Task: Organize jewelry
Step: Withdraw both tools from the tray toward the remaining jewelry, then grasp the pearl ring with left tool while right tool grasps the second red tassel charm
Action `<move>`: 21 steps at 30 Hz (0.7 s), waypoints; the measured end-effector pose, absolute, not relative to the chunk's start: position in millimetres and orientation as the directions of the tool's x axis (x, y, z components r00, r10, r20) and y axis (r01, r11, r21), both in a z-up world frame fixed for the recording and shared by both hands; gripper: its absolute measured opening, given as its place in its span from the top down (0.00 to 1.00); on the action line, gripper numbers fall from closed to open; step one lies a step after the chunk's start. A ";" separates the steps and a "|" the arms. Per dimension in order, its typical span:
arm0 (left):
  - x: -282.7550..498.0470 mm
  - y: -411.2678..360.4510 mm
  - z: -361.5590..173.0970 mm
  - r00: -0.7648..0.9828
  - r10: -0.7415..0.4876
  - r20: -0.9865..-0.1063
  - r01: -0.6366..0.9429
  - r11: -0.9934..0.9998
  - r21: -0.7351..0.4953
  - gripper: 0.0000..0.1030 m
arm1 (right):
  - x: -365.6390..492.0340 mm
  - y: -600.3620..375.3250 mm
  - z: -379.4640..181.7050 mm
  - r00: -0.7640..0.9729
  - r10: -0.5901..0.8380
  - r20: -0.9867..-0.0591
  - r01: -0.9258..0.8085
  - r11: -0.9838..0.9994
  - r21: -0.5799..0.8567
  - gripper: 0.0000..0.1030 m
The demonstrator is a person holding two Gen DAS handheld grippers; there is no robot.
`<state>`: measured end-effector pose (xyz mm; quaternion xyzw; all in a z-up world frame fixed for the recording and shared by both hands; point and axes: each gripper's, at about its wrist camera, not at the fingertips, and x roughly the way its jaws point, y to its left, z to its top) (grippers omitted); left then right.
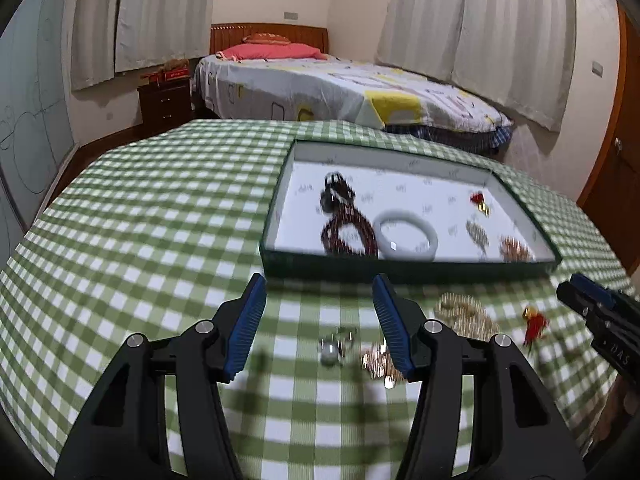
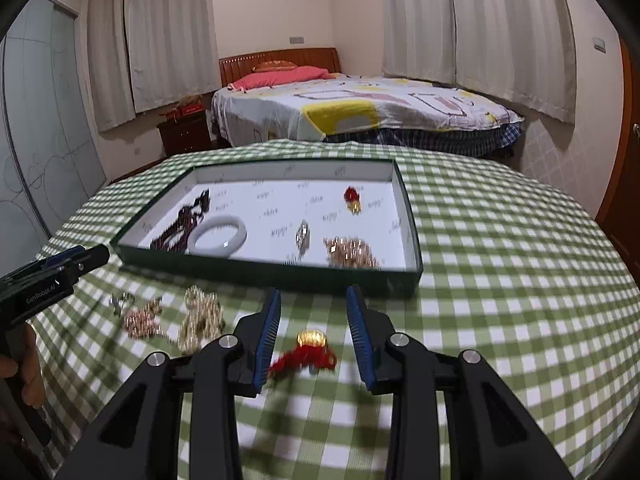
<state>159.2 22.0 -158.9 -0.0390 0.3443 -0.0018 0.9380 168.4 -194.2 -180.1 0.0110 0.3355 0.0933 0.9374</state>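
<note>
A dark green tray [image 1: 400, 270] [image 2: 256, 270] with a white floor sits on the green checked tablecloth. In it lie a white bangle [image 1: 406, 236] [image 2: 218, 235], dark bead strings [image 1: 344, 232], a red and gold charm [image 2: 352, 199], a silver piece [image 2: 303, 236] and a gold chain [image 2: 350, 254]. My left gripper [image 1: 320, 322] is open above a small silver piece [image 1: 334, 346] on the cloth, with a gold piece [image 1: 378, 362] by its right finger. My right gripper [image 2: 314, 330] is open around a red and gold charm [image 2: 308, 354]. A gold chain [image 2: 200, 316] lies between them.
The table [image 1: 140, 208] carries the cloth; its far edge falls off toward a bed [image 1: 340, 84] and a dark nightstand [image 1: 166, 104]. Curtains cover the walls. A wooden door [image 1: 624, 184] stands at the right. A rose-gold piece [image 2: 142, 320] lies left of the gold chain.
</note>
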 end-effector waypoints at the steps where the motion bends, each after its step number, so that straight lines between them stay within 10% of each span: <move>1: 156.5 20.8 -163.2 0.757 -0.029 -0.653 -0.020 0.998 -0.068 0.47 | 166.6 -193.7 -182.3 0.754 0.183 -0.631 -0.168 0.982 0.084 0.66; 21: 167.3 16.1 -193.4 0.680 -0.068 -0.730 0.025 0.997 -0.069 0.79 | 162.9 -189.2 -193.4 0.735 0.188 -0.651 -0.177 0.981 0.084 0.66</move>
